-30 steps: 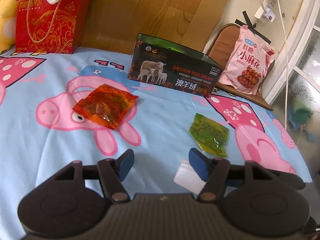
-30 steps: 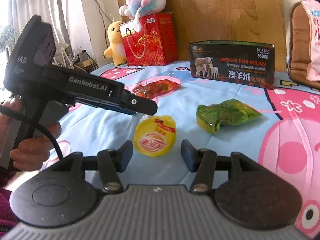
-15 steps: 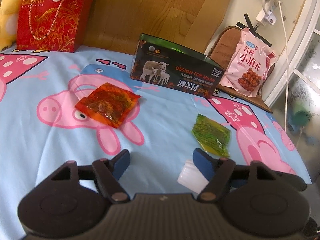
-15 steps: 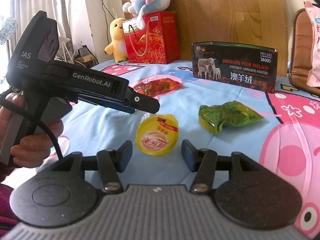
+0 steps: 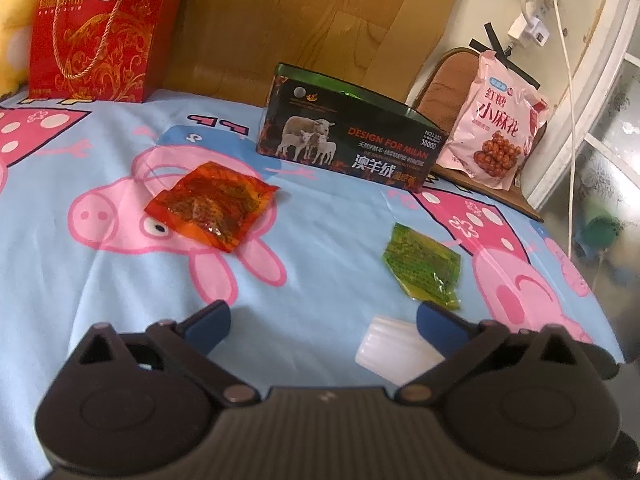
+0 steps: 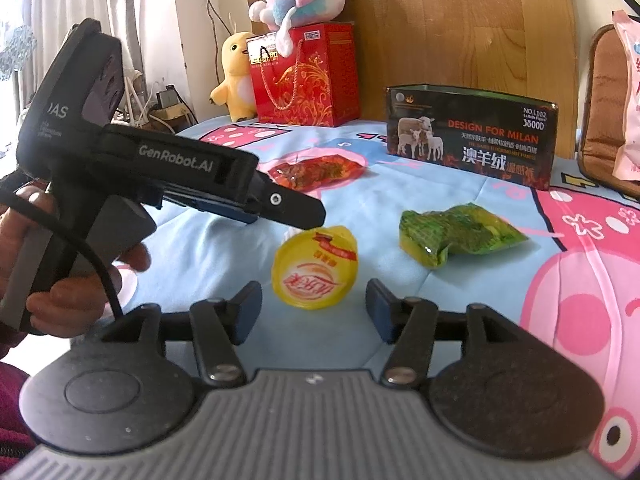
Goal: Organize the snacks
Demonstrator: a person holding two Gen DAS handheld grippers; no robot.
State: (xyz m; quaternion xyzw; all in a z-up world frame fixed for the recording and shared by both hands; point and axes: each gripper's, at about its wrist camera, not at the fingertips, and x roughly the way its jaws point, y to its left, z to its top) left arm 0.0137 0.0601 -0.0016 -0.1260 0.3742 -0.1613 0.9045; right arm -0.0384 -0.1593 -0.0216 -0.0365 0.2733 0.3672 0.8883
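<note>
A small jelly cup lies on its side on the bed; its white body (image 5: pixel 394 350) shows by my left gripper's right finger, and its yellow lid (image 6: pixel 315 267) faces the right wrist camera. My left gripper (image 5: pixel 324 322) is open, just above and left of the cup. My right gripper (image 6: pixel 314 306) is open, close in front of the cup. An orange-red snack packet (image 5: pixel 212 205) (image 6: pixel 316 171) and a green snack packet (image 5: pixel 422 270) (image 6: pixel 456 234) lie further on. A dark open box with sheep print (image 5: pixel 346 144) (image 6: pixel 472 134) stands behind them.
A red gift bag (image 5: pixel 100 32) (image 6: pixel 304 76) and a yellow plush duck (image 6: pixel 236 76) stand at the headboard. A pink snack bag (image 5: pixel 494 120) leans on a chair to the right. The bed's right edge (image 5: pixel 592 308) drops off near a window.
Both grippers have eased slightly forward and lower over the bed. My left gripper's jaws have opened a little wider. The snacks have not moved.
</note>
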